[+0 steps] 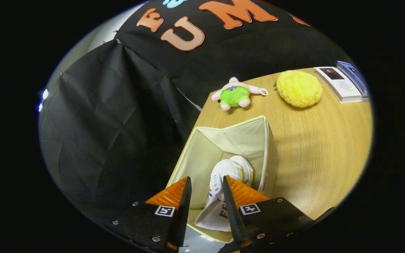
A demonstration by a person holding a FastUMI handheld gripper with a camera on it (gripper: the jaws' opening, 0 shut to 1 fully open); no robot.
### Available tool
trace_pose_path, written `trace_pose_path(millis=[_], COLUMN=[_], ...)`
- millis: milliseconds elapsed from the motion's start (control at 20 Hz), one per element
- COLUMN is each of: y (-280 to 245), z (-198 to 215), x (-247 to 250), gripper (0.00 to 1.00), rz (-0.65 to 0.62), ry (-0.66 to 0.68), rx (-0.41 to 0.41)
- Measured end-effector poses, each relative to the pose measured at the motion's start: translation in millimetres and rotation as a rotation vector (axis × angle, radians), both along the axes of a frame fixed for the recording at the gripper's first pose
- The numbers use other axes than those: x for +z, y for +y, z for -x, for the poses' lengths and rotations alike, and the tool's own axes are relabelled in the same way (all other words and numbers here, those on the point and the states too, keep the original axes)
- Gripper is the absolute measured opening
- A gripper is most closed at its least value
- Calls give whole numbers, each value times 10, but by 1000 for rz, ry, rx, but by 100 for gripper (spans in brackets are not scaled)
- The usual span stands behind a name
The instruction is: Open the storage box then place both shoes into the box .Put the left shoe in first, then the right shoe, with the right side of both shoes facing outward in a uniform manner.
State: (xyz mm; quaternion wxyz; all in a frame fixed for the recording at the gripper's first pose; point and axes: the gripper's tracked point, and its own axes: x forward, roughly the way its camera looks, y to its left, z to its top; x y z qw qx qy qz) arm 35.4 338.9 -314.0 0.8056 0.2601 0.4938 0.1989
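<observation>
1. Gripper view: the gripper (206, 181) hangs over the open storage box (223, 138), a cream fabric bin that stands at the near corner of a wooden table (322, 154).
2. Its fingers are spread a little apart, with a white shoe (227, 172) showing in the gap between them. Neither finger can be seen pressing on the shoe, and whether the right finger touches its heel end I cannot tell.
3. The shoe is inside the box, against the wall nearer the middle of the table. Its long axis runs straight ahead from the fingers: the rounded toe points away, toward the box's far wall, and the heel end and opening lie close under the fingertips.
4. The shoe carries small red and blue marks along the side that faces the gap between the fingers.
5. Beyond the box, on the table near the black cloth wall, lies a green and pink plush toy (237, 94).
6. Beside the toy sits a bumpy yellow plush ball (299, 88), and past that a stack of books (345, 84) at the table's far edge.
</observation>
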Motion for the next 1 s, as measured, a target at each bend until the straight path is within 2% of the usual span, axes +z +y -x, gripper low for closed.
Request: trace_pose_path(millis=[150,300,400,650,1000], y=[-195,-423,-612,-1137,-2058], z=[-32,-65,-75,-111,-62], x=[274,559,743,1078,1583], gripper=[62,78,83,89,91], rz=[41,64,90,173,323], ry=[-118,-249,-330,-498,-738], rx=[5,-10,-28,-70,-214])
